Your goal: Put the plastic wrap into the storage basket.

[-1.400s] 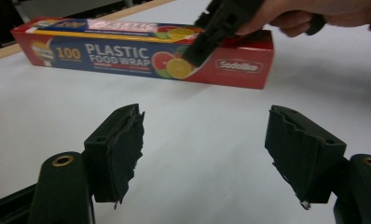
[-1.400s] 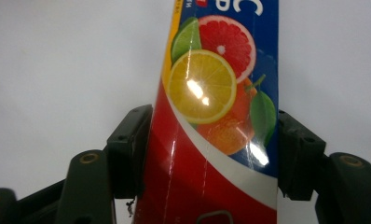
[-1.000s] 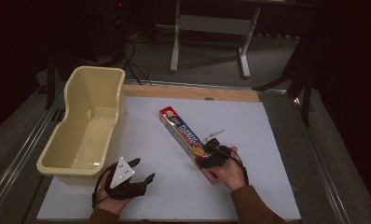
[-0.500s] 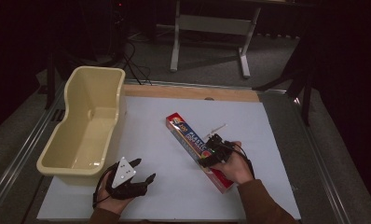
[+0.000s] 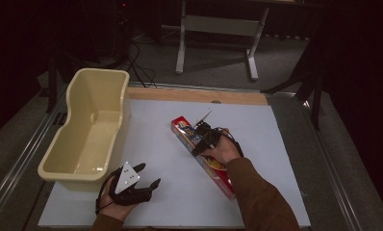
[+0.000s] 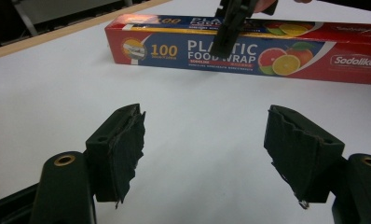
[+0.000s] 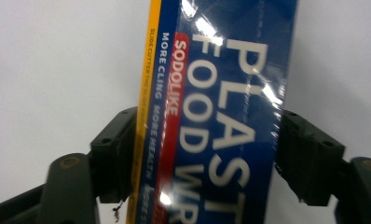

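A long red and blue plastic food wrap box (image 5: 217, 174) lies slanted on the white board (image 5: 271, 144), right of centre. My right gripper (image 5: 199, 139) is shut on it near its far end. In the right gripper view the two jaws press against both long sides of the box (image 7: 221, 93), with the right gripper (image 7: 207, 154) astride it. My left gripper (image 5: 148, 175) rests open at the near left, holding nothing. In the left gripper view, the left gripper (image 6: 204, 144) faces the box (image 6: 183, 51) and the right gripper (image 6: 230, 28) across bare board.
A cream plastic tub (image 5: 98, 72) stands empty along the board's left side, just behind my left hand. A wooden strip (image 5: 194, 95) borders the board's far edge. A metal stand (image 5: 218, 29) is on the dark floor beyond the table.
The box slid a little to the right and toward me with my right gripper on it, then stayed put. My left gripper has not moved.
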The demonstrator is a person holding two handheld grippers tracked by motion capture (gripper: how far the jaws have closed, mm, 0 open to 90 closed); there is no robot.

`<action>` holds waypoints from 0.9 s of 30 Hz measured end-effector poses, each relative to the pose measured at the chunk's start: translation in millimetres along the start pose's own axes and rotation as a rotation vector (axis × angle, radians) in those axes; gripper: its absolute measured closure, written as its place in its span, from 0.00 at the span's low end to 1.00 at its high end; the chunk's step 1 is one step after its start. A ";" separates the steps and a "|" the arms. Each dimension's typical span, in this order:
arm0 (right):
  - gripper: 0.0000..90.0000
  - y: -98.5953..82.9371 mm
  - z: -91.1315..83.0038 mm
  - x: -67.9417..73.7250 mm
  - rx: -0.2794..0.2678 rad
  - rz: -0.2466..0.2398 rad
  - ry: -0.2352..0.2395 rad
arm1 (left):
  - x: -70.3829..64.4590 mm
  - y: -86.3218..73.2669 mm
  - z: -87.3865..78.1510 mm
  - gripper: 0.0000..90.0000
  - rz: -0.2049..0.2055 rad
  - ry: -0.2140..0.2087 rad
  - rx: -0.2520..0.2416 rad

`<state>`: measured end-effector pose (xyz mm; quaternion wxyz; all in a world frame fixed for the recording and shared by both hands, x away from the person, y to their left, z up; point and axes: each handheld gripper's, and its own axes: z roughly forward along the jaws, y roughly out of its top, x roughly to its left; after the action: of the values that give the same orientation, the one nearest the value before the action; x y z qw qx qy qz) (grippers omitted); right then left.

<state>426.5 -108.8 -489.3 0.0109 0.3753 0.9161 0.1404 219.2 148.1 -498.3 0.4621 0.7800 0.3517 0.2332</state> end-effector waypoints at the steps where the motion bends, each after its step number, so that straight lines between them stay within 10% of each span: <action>1: 0.33 1.2 1.1 0.1 0.011 0.005 0.002 | -0.1 0.0 0.0 0.31 0.000 0.000 0.000; 18: 0.47 16.4 3.7 6.0 0.191 0.092 -0.043 | 1.9 0.1 -1.6 0.31 -0.005 0.012 -0.006; 27: 0.47 12.1 -4.1 0.4 0.186 0.184 0.084 | 1.7 0.0 -0.9 0.31 -0.005 0.014 -0.006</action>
<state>433.9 -101.4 -482.1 -0.0750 0.4508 0.8866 0.0709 219.6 149.9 -497.8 0.4627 0.7760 0.3560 0.2386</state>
